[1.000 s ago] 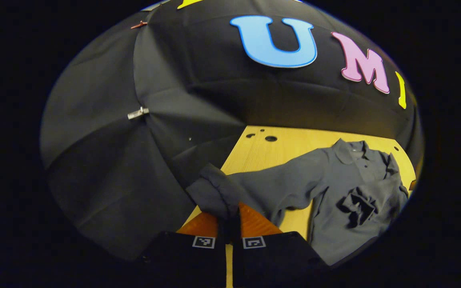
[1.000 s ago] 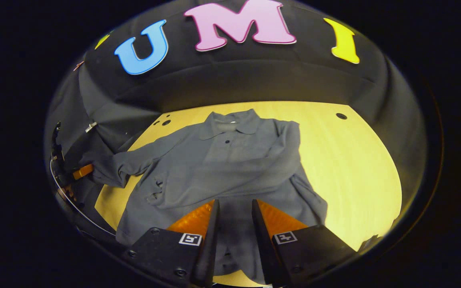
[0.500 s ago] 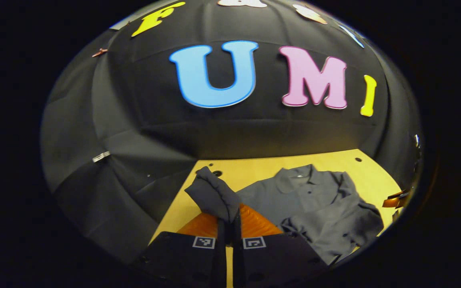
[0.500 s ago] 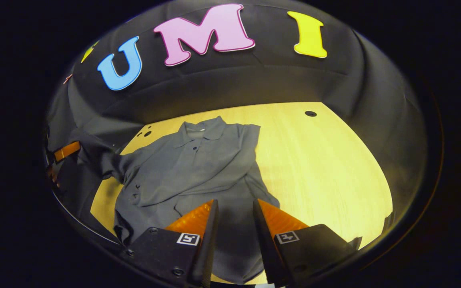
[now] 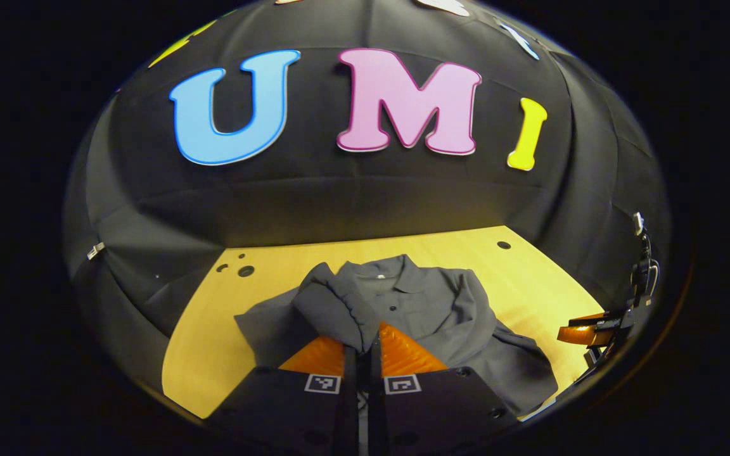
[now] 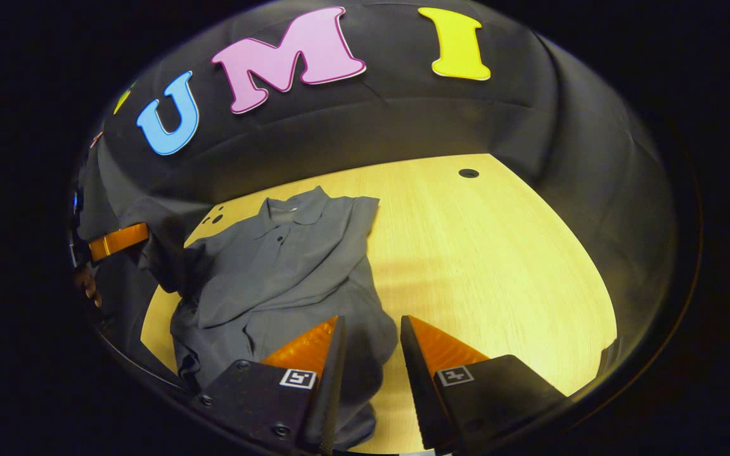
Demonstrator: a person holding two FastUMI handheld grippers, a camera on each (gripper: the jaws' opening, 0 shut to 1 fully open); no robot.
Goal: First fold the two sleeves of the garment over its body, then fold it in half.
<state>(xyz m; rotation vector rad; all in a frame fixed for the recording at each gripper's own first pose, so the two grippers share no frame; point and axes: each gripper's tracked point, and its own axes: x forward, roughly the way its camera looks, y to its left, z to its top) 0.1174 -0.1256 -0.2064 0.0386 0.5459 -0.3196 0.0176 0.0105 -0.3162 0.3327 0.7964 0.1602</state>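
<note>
A dark grey collared shirt (image 6: 289, 253) lies on the yellow wooden table (image 6: 485, 266), collar toward the wall. One sleeve lies folded across its body (image 6: 257, 297). My left gripper (image 5: 362, 345) is shut on the other sleeve's cuff (image 5: 333, 307), holding it bunched up above the shirt's body (image 5: 441, 310). In the right gripper view the left gripper (image 6: 118, 239) sits at the far left with that sleeve (image 6: 165, 253) hanging from it. My right gripper (image 6: 370, 326) stands open over the shirt's lower right edge, nothing between its fingers. It also appears as the right gripper (image 5: 587, 332) at the table's right edge.
Black cloth walls close in the table at the back and sides. Small round holes (image 6: 468, 173) mark the far right of the tabletop, and two holes (image 5: 246, 271) the far left. Bare wood (image 6: 517, 304) stretches right of the shirt. A hand (image 6: 89, 288) shows at the left.
My left gripper has carried the sleeve cuff from the table's left edge in over the shirt's body. My right gripper has drifted right, off the shirt's middle, still open.
</note>
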